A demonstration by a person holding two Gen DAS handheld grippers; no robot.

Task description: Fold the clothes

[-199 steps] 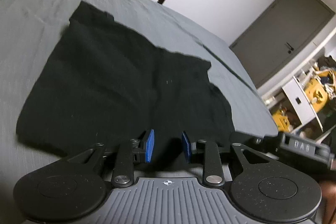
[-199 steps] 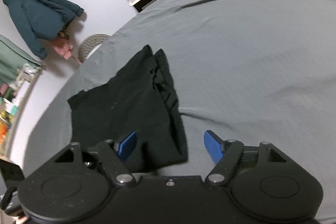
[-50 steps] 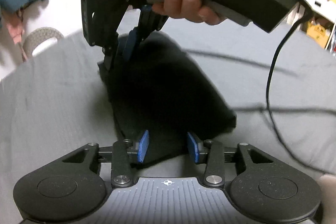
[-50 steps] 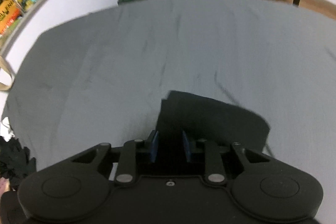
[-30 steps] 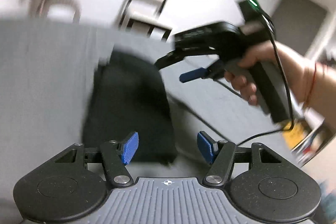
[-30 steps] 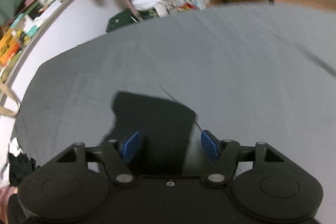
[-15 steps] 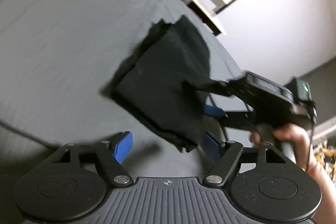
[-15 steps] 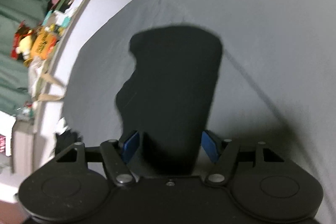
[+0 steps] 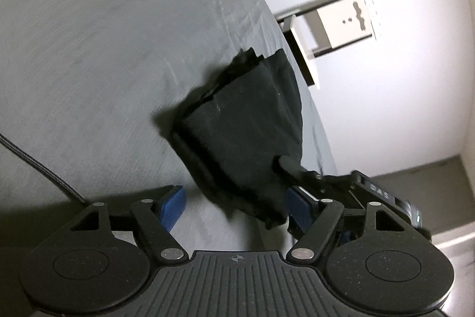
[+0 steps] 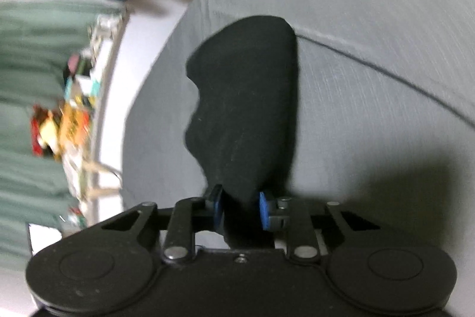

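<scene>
Grey bed sheet [image 9: 104, 55] fills most of both views. Folded black garment [image 9: 246, 127] sits near the bed's far edge, by a white chair [image 9: 335, 28]. Right gripper [image 10: 240, 210] has its jaws clamped on the garment's near end, while left gripper [image 9: 234, 205] is spread wide, holding nothing.

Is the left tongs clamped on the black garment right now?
No. The left tongs stand wide open with the folded black garment loose between the pads, while the right tongs pinch it.
</scene>
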